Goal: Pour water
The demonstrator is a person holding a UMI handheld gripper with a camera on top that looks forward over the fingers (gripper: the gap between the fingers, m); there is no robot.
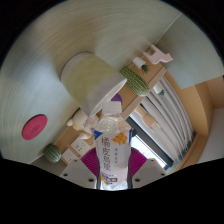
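Observation:
My gripper (111, 162) is shut on a clear plastic bottle (112, 145) that has a white and orange label with printed characters. Both magenta pads (82, 155) press on its sides. The bottle points away from me along the fingers, and its top end (108, 108) lies right at a pale green cup (92, 76) just beyond it. The whole scene looks tilted. The cup's opening is turned away from view, and I cannot see any water flowing.
The cup stands on a pale green tabletop (50, 70). A red disc (35, 126) lies to the left. Two green ribbed objects (140, 75) (52, 153) sit near the cup and near the left finger. Striped curtains (165, 120) hang to the right.

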